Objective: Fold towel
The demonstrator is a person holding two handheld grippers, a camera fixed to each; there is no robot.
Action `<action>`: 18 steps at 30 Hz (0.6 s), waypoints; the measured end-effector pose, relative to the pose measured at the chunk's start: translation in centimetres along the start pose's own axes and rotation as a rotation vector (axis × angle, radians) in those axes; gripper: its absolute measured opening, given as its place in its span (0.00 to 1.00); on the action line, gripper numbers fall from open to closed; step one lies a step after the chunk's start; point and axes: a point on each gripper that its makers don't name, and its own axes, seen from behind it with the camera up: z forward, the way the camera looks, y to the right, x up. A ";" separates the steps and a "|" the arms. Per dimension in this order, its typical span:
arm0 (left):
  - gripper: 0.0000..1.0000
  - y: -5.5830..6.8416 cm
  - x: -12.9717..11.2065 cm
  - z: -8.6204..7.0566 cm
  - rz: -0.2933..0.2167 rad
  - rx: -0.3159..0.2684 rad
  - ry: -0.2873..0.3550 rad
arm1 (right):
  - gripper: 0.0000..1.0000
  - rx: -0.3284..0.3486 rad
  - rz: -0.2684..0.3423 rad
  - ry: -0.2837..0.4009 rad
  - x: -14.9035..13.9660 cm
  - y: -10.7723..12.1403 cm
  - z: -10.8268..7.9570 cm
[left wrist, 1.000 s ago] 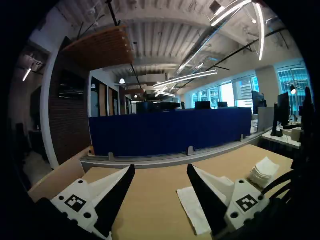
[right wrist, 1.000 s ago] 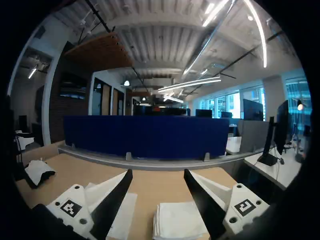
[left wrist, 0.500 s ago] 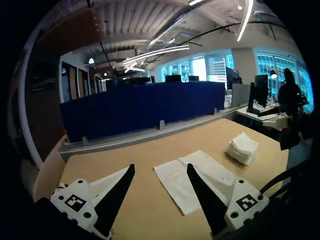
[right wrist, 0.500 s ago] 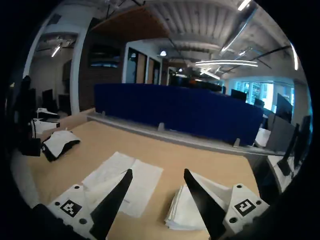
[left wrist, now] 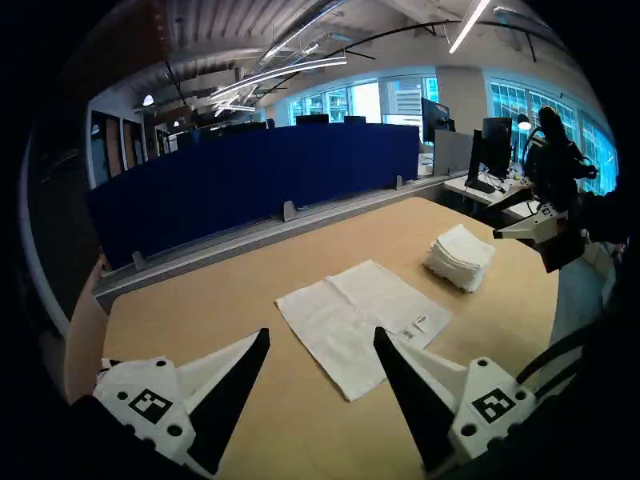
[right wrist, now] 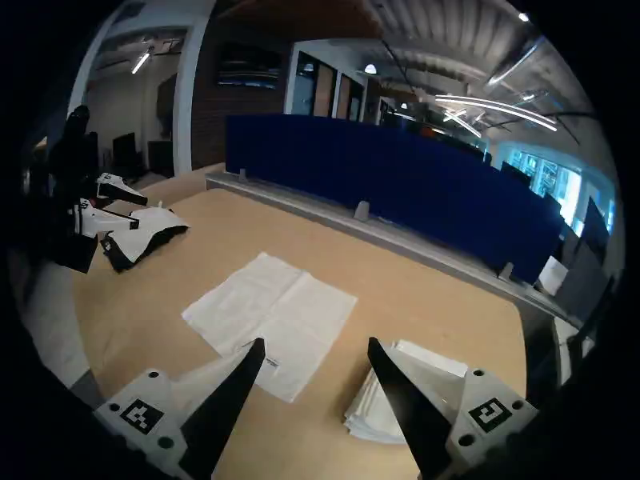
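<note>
The flat white rectangular cloth towel (left wrist: 352,312) is lying spread out near the middle of the light wooden table (left wrist: 192,320). No fold is showing in it, so the step in hand is judged to be the first reach for an edge. The left gripper (left wrist: 320,331) is being held with its fingers wide apart and nothing between them, poised above the towel's nearest edge. The right gripper (right wrist: 314,342) is likewise being held spread and empty over a near corner. For a clean fold, two neighbouring corners are best pinched together, one per gripper, with a single layer taken. That edge should then be carried level to the opposite edge so that the corners are matched and the small sewn label (left wrist: 416,323) is tucked inside. Care is being called for beside the stack of folded white towels (left wrist: 460,256), which is lying near the flat one but apart from it. Being counted: one flat towel, one stack (its layers cannot be told), two grippers, one table, one long blue partition (left wrist: 256,176) behind.
</note>
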 end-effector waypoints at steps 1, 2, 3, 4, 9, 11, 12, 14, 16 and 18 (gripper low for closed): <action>0.97 0.1 -0.3 0.2 0.000 -0.001 -0.004 | 1.00 0.000 0.000 -0.002 -0.3 0.0 0.2; 0.97 0.2 -0.6 0.4 0.001 -0.002 -0.009 | 1.00 -0.001 0.001 -0.005 -0.5 -0.1 0.5; 0.97 0.3 -1.1 0.7 0.001 -0.005 -0.014 | 1.00 0.000 0.000 -0.009 -0.9 -0.2 0.8; 0.97 0.5 -1.5 0.9 0.002 -0.008 -0.018 | 1.00 0.001 -0.001 -0.013 -1.3 -0.3 1.0; 0.97 1.4 -3.7 2.3 0.008 -0.027 -0.041 | 1.00 0.013 0.004 -0.035 -3.5 -0.9 2.6; 0.97 1.7 -4.6 3.0 0.011 -0.034 -0.050 | 1.00 0.019 0.010 -0.043 -4.3 -1.3 3.2; 0.97 1.9 -5.1 3.3 0.015 -0.037 -0.056 | 1.00 0.022 0.013 -0.047 -4.8 -1.4 3.6; 0.97 2.2 -6.1 4.1 0.021 -0.043 -0.067 | 1.00 0.027 0.019 -0.054 -5.5 -1.7 4.3; 0.97 2.4 -7.1 4.9 0.031 -0.047 -0.079 | 1.00 0.032 0.021 -0.065 -6.4 -2.0 5.0; 0.97 2.7 -8.1 5.7 0.040 -0.053 -0.093 | 1.00 0.036 0.022 -0.076 -7.2 -2.2 5.7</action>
